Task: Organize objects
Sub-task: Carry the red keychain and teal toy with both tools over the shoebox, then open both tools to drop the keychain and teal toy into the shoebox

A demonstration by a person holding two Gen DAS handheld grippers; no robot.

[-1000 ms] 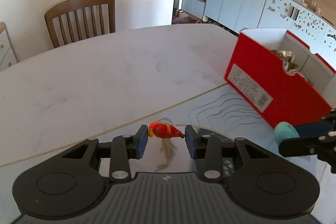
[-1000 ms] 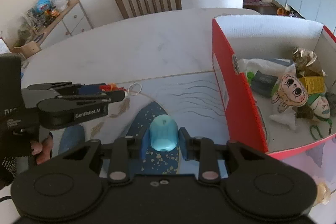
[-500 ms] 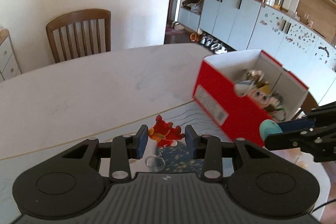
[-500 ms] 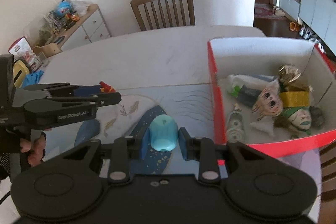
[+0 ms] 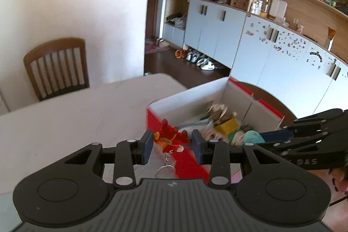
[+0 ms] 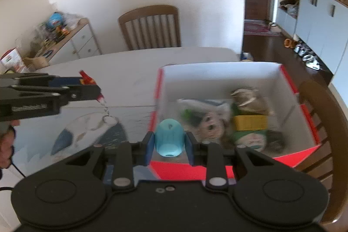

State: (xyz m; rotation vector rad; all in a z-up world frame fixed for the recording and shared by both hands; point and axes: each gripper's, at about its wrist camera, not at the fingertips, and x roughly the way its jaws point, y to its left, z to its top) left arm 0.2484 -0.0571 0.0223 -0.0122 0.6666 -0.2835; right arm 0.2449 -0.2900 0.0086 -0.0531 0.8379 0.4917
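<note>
My left gripper point(image 5: 172, 144) is shut on a red and orange toy keychain point(image 5: 170, 138), whose chain and ring point(image 5: 165, 167) hang below it, above the table near the red box point(image 5: 189, 158). My right gripper point(image 6: 169, 140) is shut on a light blue rounded toy point(image 6: 169, 137), held at the near left corner of the red box point(image 6: 184, 170). The box holds several toys, among them a doll face point(image 6: 209, 123) and a yellow block point(image 6: 250, 122). The left gripper point(image 6: 91, 85) shows at the left in the right wrist view, the right gripper point(image 5: 267, 136) at the right in the left wrist view.
The white table point(image 6: 121, 71) carries a blue patterned mat point(image 6: 87, 134). A wooden chair point(image 6: 150, 27) stands at its far side and another chair point(image 6: 322, 123) behind the box. A cluttered sideboard point(image 6: 65, 42) is at far left. Cabinets point(image 5: 217, 32) line the right wall.
Both grippers have risen and moved right toward the red box with their toys. The keychain's ring hangs free of the table. The box's inside has come into the left wrist view.
</note>
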